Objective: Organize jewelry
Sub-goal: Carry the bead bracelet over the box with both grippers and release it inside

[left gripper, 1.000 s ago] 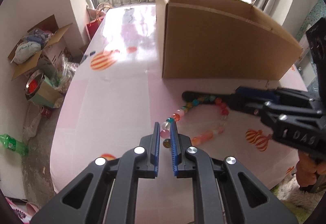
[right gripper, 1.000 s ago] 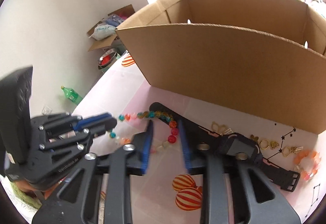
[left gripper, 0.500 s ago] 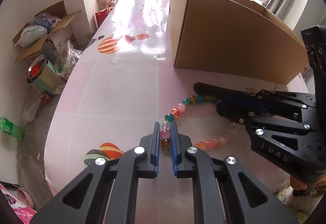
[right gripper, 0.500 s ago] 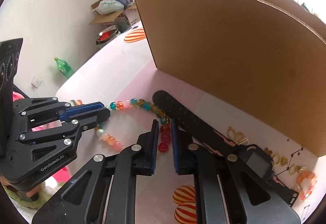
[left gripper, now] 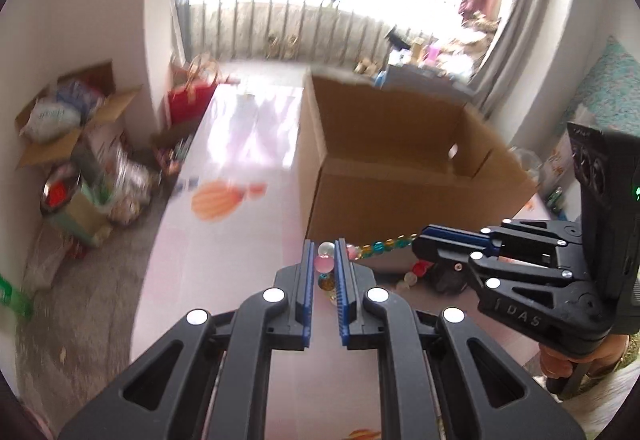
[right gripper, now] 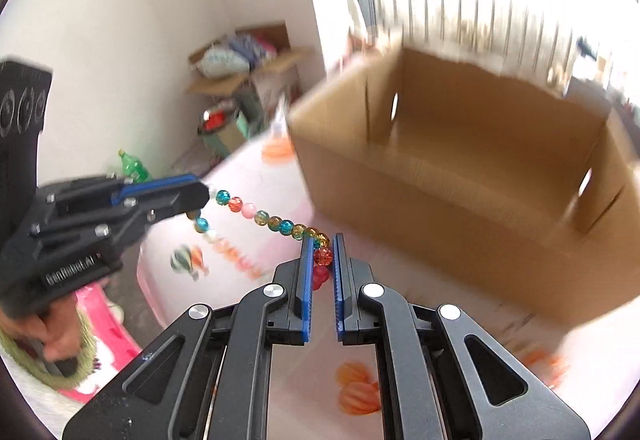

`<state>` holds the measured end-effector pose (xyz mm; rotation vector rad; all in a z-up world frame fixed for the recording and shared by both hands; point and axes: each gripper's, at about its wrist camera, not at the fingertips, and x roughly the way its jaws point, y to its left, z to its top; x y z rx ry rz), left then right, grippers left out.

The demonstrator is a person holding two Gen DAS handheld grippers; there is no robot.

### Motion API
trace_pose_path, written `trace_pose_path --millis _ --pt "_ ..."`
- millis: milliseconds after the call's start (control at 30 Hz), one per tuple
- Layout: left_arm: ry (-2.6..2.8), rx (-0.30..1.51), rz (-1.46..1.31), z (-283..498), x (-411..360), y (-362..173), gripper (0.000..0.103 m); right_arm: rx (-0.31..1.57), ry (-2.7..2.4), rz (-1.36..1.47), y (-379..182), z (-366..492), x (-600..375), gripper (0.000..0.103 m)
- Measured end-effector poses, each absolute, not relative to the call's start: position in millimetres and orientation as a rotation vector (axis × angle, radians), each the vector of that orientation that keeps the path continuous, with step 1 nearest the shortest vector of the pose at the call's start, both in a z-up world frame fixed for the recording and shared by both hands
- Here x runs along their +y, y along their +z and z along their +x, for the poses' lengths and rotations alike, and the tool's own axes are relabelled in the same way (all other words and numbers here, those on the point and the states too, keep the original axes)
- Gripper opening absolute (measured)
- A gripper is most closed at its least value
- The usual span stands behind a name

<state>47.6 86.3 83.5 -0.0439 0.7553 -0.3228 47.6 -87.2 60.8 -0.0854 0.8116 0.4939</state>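
Observation:
A necklace of coloured glass beads (right gripper: 260, 216) hangs off the table, stretched between my two grippers. My left gripper (left gripper: 324, 245) is shut on a pink bead and a clear bead at one end; in the right wrist view it (right gripper: 202, 196) enters from the left. My right gripper (right gripper: 322, 240) is shut on red-orange beads; in the left wrist view it (left gripper: 422, 240) comes in from the right. The strand (left gripper: 380, 245) runs nearly level between them, and a loose loop sags below. Just behind stands an open cardboard box (left gripper: 400, 192), its inside (right gripper: 460, 160) showing nothing in it.
The table wears a pink cloth with balloon prints (left gripper: 224, 240). On the floor at the left are a box of bags (left gripper: 60, 120), a bin and a green bottle (right gripper: 134, 164). A hand (left gripper: 560, 364) holds the right gripper's handle.
The right gripper has shut on the red beads. Both grippers have risen and tipped up, lifting the necklace off the cloth until it hangs between them. The box's open top has come into view.

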Motion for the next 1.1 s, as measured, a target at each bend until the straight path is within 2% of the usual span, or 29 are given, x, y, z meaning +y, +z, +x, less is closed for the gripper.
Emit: trace_pose_path --millis 100,233,367,533,633,767,833,867,1033,1100 --pt "-0.373 0.672 -0.007 68.7 76.5 122.9 0.009 0.687 0.48 -0.149 103.7 55.4 -90.0 0.007" --pt "-0.418 0.637 0.02 121.3 58.3 149.9 0.009 0.656 0.438 -0.176 133.8 100.3 -109.9 0.007" --pt "-0.412 0.692 0.098 186.5 25.7 146.5 0.009 0.827 0.407 -0.124 120.7 179.3 -129.2 0.007" --pt "-0.394 0.87 0.185 260.1 -13.5 104.5 0.009 1.075 0.356 -0.035 67.4 263.6 -141.4 0.007" --pt "-0.334 0.931 0.248 285.3 -23.5 81.2 0.009 1.154 0.322 0.0 46.4 288.2 -140.2 0.007" --pt "-0.283 0.975 0.226 304.0 -15.9 71.4 0.01 1.194 0.339 0.148 44.1 303.2 -159.2 0.015" --pt "-0.282 0.95 0.192 298.3 -8.3 78.2 0.019 1.179 0.339 0.175 49.2 297.4 -162.0 0.022" --pt "-0.286 0.935 0.18 295.1 -8.6 80.7 0.028 1.167 0.345 0.182 51.5 293.7 -162.5 0.025" --pt "-0.28 0.844 0.15 268.9 8.4 111.8 0.039 1.1 0.351 0.194 79.0 264.7 -172.5 0.025" --pt "-0.282 0.8 0.132 247.6 19.5 127.2 0.049 1.048 0.364 0.196 98.4 252.9 -179.8 0.026"
